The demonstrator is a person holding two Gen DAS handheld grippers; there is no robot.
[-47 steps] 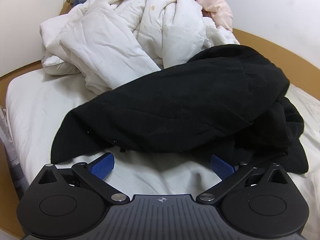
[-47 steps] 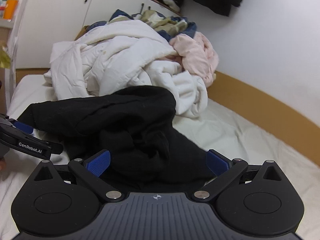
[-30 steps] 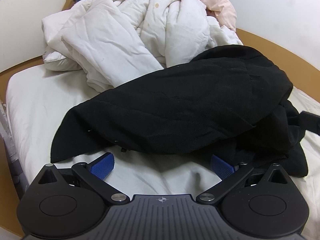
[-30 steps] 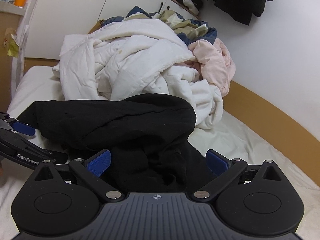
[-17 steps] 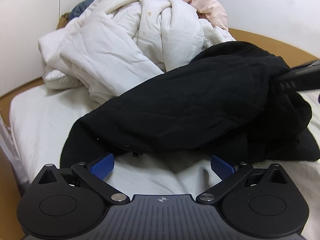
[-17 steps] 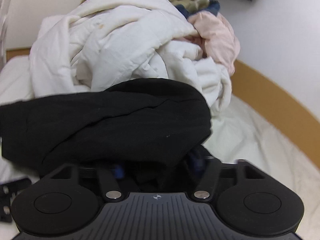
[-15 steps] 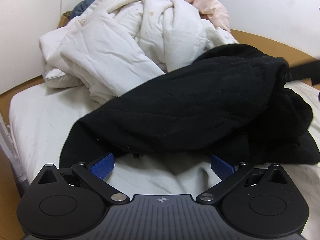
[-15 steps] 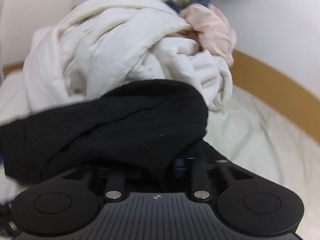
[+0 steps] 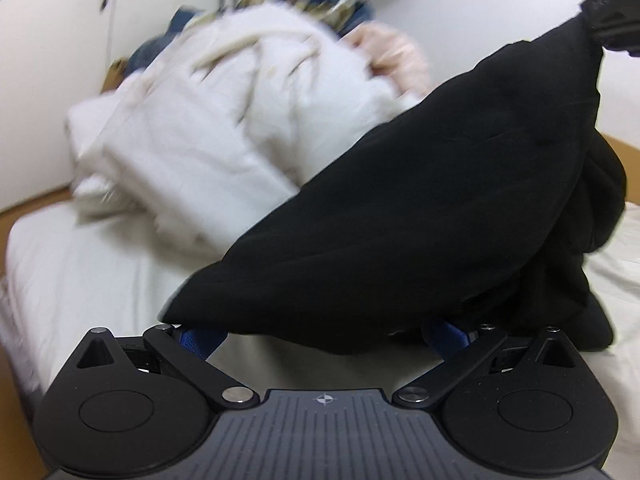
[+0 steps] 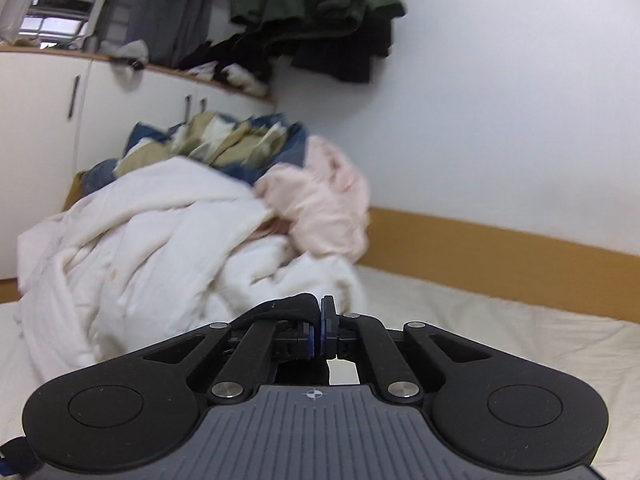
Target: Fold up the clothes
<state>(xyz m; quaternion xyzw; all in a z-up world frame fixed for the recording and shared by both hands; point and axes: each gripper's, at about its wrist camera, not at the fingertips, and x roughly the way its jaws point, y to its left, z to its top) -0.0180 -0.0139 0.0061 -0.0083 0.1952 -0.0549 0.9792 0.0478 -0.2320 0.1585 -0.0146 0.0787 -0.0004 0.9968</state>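
A black garment (image 9: 420,220) lies on the white bed sheet (image 9: 100,272), with one end pulled up toward the top right. There my right gripper (image 9: 612,20) holds that end. In the right wrist view the right gripper (image 10: 323,330) is shut, its blue pads pressed together on a fold of the black garment (image 10: 286,308). My left gripper (image 9: 322,336) is open just above the sheet. The garment's low near edge drapes over its blue fingertips (image 9: 196,338) and hides their ends.
A crumpled white duvet (image 9: 200,128) fills the back of the bed, with a pink garment (image 10: 320,204) and a blue and tan cloth (image 10: 224,140) on top. A wooden rail (image 10: 500,248) runs along the wall. Clothes (image 10: 320,8) hang overhead beside white cabinets (image 10: 40,120).
My right gripper has shut on the black garment and risen, lifting one end high. The garment's near edge now covers the left gripper's fingertips. The left gripper stays open.
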